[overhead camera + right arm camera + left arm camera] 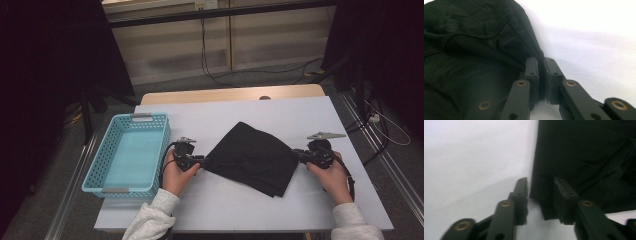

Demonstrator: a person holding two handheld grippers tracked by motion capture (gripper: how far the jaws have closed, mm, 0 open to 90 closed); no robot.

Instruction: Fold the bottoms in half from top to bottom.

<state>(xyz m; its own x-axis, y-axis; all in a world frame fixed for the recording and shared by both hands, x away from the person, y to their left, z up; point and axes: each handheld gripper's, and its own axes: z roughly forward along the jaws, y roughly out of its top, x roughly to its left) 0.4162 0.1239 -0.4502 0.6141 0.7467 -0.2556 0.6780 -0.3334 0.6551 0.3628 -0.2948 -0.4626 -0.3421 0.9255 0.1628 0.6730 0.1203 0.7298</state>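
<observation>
A black cloth (pixel 250 155), folded to a rough square, lies flat in the middle of the white table (pixel 225 207). My left gripper (pixel 202 161) is at the cloth's left corner, low over the table. In the left gripper view its jaws (pixel 540 181) stand apart, one over bare table and one over the cloth (pixel 584 157), with the corner lying between them unpinched. My right gripper (pixel 299 152) is at the cloth's right corner. In the right gripper view it (pixel 541 60) is shut on a bunched edge of the cloth (pixel 474 50), which rises slightly to the pads.
An empty turquoise plastic basket (pixel 150 119) stands on the table's left side, close to my left hand. Bare white table lies in front of and behind the cloth. Cables trail on the floor (pixel 210 70) beyond the table's far edge.
</observation>
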